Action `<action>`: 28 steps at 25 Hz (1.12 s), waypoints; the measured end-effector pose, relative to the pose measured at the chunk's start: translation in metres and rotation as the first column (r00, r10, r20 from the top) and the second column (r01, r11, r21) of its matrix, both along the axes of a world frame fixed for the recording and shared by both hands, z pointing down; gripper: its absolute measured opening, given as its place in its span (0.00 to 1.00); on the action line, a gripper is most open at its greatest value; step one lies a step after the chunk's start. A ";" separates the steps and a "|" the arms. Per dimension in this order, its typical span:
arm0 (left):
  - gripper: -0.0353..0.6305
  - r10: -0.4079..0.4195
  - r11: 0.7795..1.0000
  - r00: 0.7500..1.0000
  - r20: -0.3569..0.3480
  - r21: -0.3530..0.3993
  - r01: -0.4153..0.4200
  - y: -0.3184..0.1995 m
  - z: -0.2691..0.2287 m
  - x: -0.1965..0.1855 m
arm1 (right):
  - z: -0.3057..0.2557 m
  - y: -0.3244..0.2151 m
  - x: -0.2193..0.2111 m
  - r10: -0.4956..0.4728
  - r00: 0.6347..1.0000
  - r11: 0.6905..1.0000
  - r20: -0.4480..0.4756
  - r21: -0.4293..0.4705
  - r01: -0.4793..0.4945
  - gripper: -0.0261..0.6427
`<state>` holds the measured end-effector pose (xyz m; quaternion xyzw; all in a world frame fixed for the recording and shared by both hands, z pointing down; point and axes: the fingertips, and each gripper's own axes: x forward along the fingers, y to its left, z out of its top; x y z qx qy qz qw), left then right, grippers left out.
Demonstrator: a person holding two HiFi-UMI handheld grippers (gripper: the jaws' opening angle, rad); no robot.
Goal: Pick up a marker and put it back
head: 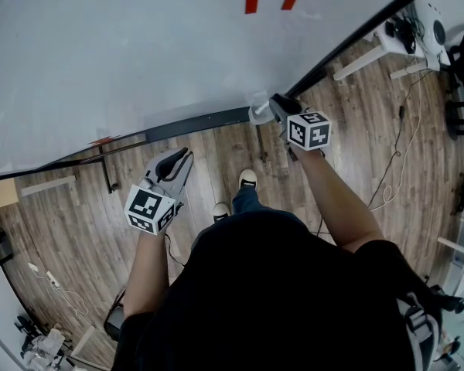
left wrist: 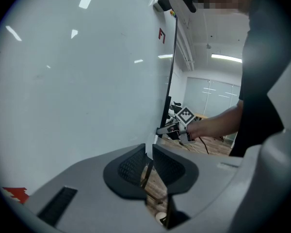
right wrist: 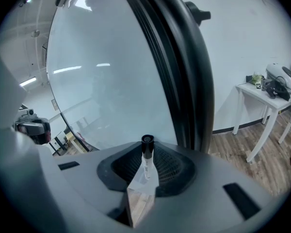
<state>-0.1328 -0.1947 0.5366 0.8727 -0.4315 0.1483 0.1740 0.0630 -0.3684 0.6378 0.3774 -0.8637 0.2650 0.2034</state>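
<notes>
My right tool [right wrist: 145, 173] pinches the marker [right wrist: 146, 155] by its barrel, which I reckon is light, stiff, slick plastic. My left tool [left wrist: 149, 166] is basically shut, empty.

I stood on a wood-plank floor [head: 356, 130], my two shoes [head: 247, 178] set on it near the centre. A pale cable [head: 393, 172] trailed over the boards at three o'clock. A white power strip [head: 43, 273] lay at eight o'clock. At one o'clock a white table [head: 363, 58] stood on the planks, with dark gear [head: 406, 29] on its top.
</notes>
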 end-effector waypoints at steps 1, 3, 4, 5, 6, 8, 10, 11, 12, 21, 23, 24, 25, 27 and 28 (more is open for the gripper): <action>0.13 0.000 1.000 1.000 0.000 0.001 0.000 0.001 -0.001 0.000 | -0.002 0.001 0.000 0.000 1.000 1.000 0.001 0.004 0.000 0.14; 0.13 0.000 1.000 1.000 -0.001 0.003 0.000 0.004 -0.001 -0.002 | -0.006 0.002 -0.001 0.001 1.000 1.000 -0.001 0.013 -0.001 0.14; 0.13 0.000 1.000 1.000 -0.001 0.005 0.000 0.006 -0.002 -0.002 | -0.008 0.003 -0.001 0.001 1.000 1.000 -0.002 0.018 -0.001 0.14; 0.13 0.000 1.000 1.000 -0.001 0.008 0.000 0.008 -0.003 -0.003 | -0.010 0.004 -0.001 0.001 1.000 1.000 -0.004 0.024 0.000 0.14; 0.13 0.000 1.000 1.000 -0.002 0.012 0.000 0.009 -0.004 -0.003 | -0.012 0.005 -0.002 0.000 1.000 1.000 -0.006 0.029 0.000 0.14; 0.13 -0.001 1.000 1.000 -0.001 0.023 0.001 0.012 -0.007 -0.005 | -0.018 0.008 -0.002 0.000 1.000 0.999 -0.011 0.041 0.000 0.14; 0.13 -0.004 0.999 1.000 0.000 0.039 0.004 0.015 -0.011 -0.008 | -0.024 0.011 -0.002 0.002 1.000 0.999 -0.012 0.054 -0.001 0.14; 0.13 -0.003 0.999 1.000 0.000 0.046 0.003 0.016 -0.013 -0.009 | -0.028 0.012 -0.002 0.003 1.000 0.998 -0.012 0.061 -0.002 0.14; 0.13 -0.001 0.999 1.000 0.000 0.052 0.001 0.018 -0.015 -0.010 | -0.032 0.014 -0.002 0.004 1.000 0.998 -0.013 0.069 -0.003 0.14; 0.13 0.025 0.995 1.000 -0.001 0.093 -0.025 0.039 -0.031 -0.016 | -0.073 0.040 0.004 0.032 0.999 0.990 -0.017 0.141 -0.029 0.14; 0.13 0.032 0.994 0.999 -0.006 0.102 -0.031 0.044 -0.034 -0.017 | -0.083 0.049 0.007 0.041 0.999 0.987 -0.017 0.156 -0.038 0.14; 0.13 0.035 0.994 0.999 -0.009 0.106 -0.034 0.046 -0.035 -0.017 | -0.089 0.052 0.008 0.047 0.999 0.985 -0.017 0.164 -0.043 0.14; 0.13 0.037 0.993 0.999 -0.011 0.111 -0.036 0.049 -0.036 -0.018 | -0.094 0.056 0.009 0.051 0.999 0.984 -0.017 0.172 -0.047 0.14; 0.13 0.040 0.992 0.999 -0.016 0.119 -0.038 0.054 -0.038 -0.019 | -0.104 0.065 0.010 0.055 0.998 0.981 -0.015 0.187 -0.051 0.14; 0.13 0.043 0.992 0.999 -0.020 0.122 -0.040 0.057 -0.039 -0.019 | -0.109 0.070 0.011 0.057 0.998 0.979 -0.014 0.196 -0.053 0.14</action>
